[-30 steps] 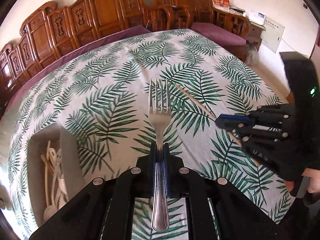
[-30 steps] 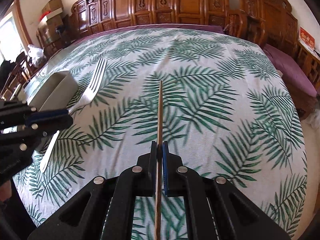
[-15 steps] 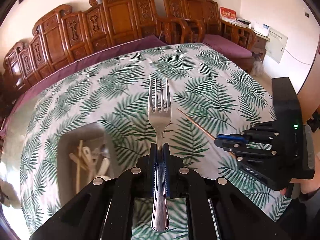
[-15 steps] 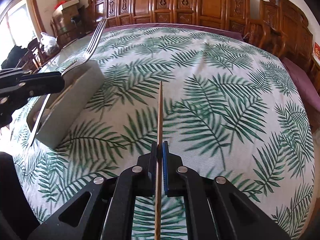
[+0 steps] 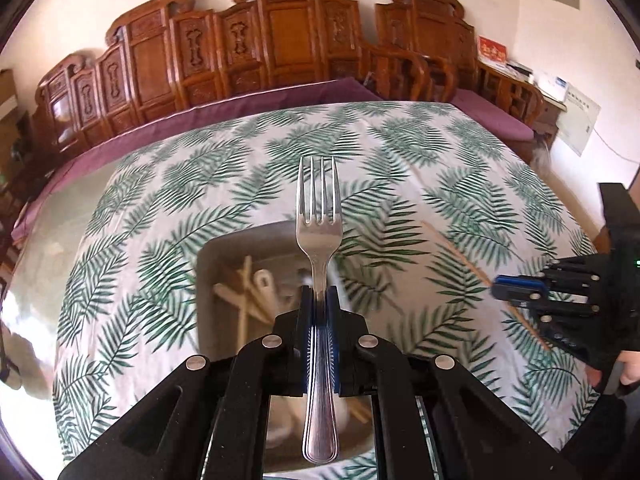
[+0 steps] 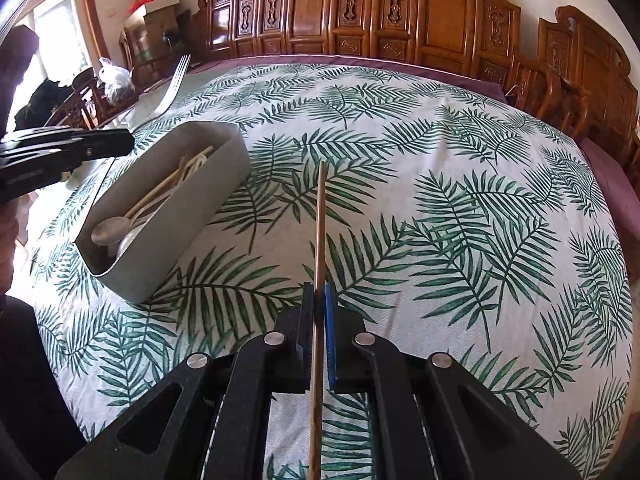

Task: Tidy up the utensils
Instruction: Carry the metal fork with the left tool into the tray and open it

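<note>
My left gripper (image 5: 319, 294) is shut on a steel fork (image 5: 319, 216), tines pointing away, held above the grey utensil box (image 5: 224, 248). The box holds wooden chopsticks, pale spoons and a metal spoon (image 6: 110, 229). In the right wrist view the box (image 6: 208, 184) sits at the left, with the left gripper (image 6: 124, 144) and the fork (image 6: 174, 84) over its far left side. My right gripper (image 6: 319, 292) is shut on a single wooden chopstick (image 6: 320, 216), held over the cloth to the right of the box. From the left wrist view, the right gripper (image 5: 498, 291) and its chopstick (image 5: 456, 250) are at the right.
A table with a white cloth printed with green fern leaves (image 6: 460, 200) fills both views. Carved wooden chairs (image 5: 280, 40) with purple cushions ring its far side. A hand (image 5: 630, 364) grips the right tool at the frame edge. Boxes and a bag (image 6: 116, 80) stand beyond the left edge.
My left gripper has carried the fork leftward until it is over the box, which now lies under the fork. The right gripper with its chopstick has also shifted left, nearer the box.
</note>
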Available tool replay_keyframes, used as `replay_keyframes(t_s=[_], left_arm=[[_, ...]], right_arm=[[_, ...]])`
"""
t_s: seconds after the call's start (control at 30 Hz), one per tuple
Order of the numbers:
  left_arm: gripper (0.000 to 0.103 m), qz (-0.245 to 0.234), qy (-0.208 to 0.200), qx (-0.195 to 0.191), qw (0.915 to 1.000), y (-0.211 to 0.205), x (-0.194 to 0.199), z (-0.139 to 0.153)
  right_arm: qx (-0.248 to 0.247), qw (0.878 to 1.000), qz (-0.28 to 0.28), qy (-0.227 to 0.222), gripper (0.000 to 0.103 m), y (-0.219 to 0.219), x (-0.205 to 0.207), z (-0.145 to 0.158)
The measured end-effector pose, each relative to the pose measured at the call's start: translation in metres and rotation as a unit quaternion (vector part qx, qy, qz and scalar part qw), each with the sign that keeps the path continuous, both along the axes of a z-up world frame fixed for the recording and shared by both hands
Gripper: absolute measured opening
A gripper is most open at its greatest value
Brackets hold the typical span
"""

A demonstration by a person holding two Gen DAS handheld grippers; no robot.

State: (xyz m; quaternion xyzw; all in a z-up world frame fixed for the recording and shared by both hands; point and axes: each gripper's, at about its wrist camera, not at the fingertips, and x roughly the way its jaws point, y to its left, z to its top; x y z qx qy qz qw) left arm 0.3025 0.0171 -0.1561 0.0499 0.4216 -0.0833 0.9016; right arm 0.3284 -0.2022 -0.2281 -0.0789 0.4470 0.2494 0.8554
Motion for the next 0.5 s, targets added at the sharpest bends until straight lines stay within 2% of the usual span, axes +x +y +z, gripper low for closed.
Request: replay_keyframes(t_s=[0.2, 0.5], left_arm=[[0.006, 0.024, 0.017, -0.012, 0.9995, 0.027, 0.005, -0.023], [0.006, 0.039, 0.052, -0.014, 0.9978, 0.042, 0.013, -0.054]], right_arm=[[0.006, 1.0, 0.001, -0.01, 0.006, 0.008, -0.006, 0.008], [0.011, 1.0, 0.011, -0.021, 0.006, 0.024, -0.013, 0.018]])
